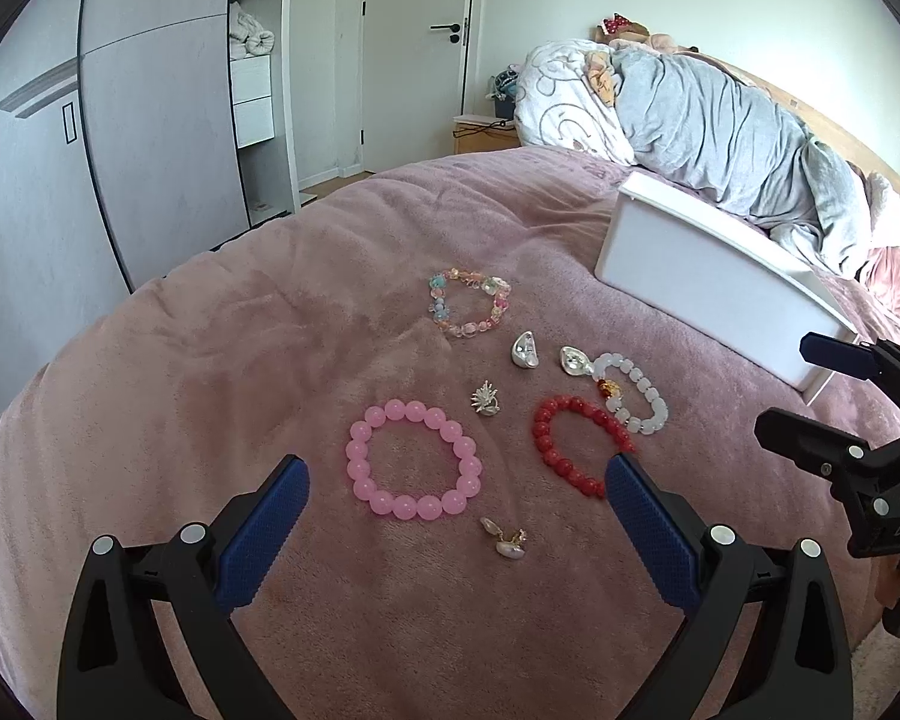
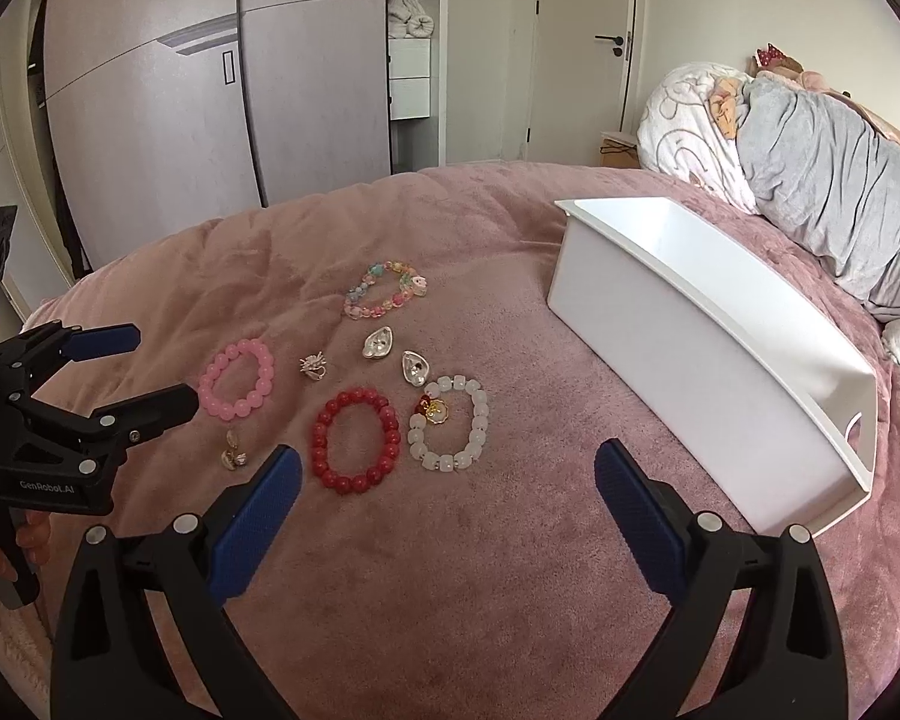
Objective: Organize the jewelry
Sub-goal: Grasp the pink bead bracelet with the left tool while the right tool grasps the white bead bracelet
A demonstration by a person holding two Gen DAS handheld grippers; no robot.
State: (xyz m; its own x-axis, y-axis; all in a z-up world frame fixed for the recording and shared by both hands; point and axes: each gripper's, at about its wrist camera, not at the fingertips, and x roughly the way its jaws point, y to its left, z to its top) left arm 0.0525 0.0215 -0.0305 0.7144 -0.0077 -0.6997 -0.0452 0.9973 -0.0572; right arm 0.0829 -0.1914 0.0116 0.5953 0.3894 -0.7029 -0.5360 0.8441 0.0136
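Jewelry lies spread on a pink plush bed cover [image 2: 450, 570], all pieces loose and none held. In the right wrist view, the pink bead bracelet [image 2: 237, 381] sits at 9 o'clock of the group, the red bead bracelet [image 2: 356, 441] at 6 o'clock, and the white bead bracelet [image 2: 450, 423] just beside the red one, at its 3 o'clock, with a small gold and red charm [image 2: 433, 409] inside its ring. A pastel mixed-bead bracelet [image 2: 385, 290] lies at 12 o'clock. Between them rest two silver shell-shaped pieces [image 2: 379, 343], apart from each other, and a small spiky silver ornament [image 2: 313, 367] at 9 o'clock of them. A gold and pearl earring [image 2: 233, 453] lies alone at 7 o'clock, below the pink bracelet.

A long white tray [image 2: 690, 360] stands on the cover at 3 o'clock of the jewelry, well apart from it; its far end looks empty, the rest of its inside is hidden.

The left tool [image 1: 457, 480] hangs above the cover with its blue pads spread wide, the pink bracelet framed between them, gripping nothing. The right tool [image 2: 447, 471] is likewise spread wide and empty, above bare cover near the red and white bracelets.

A crumpled grey duvet [image 2: 840, 180] lies at the bed's head.
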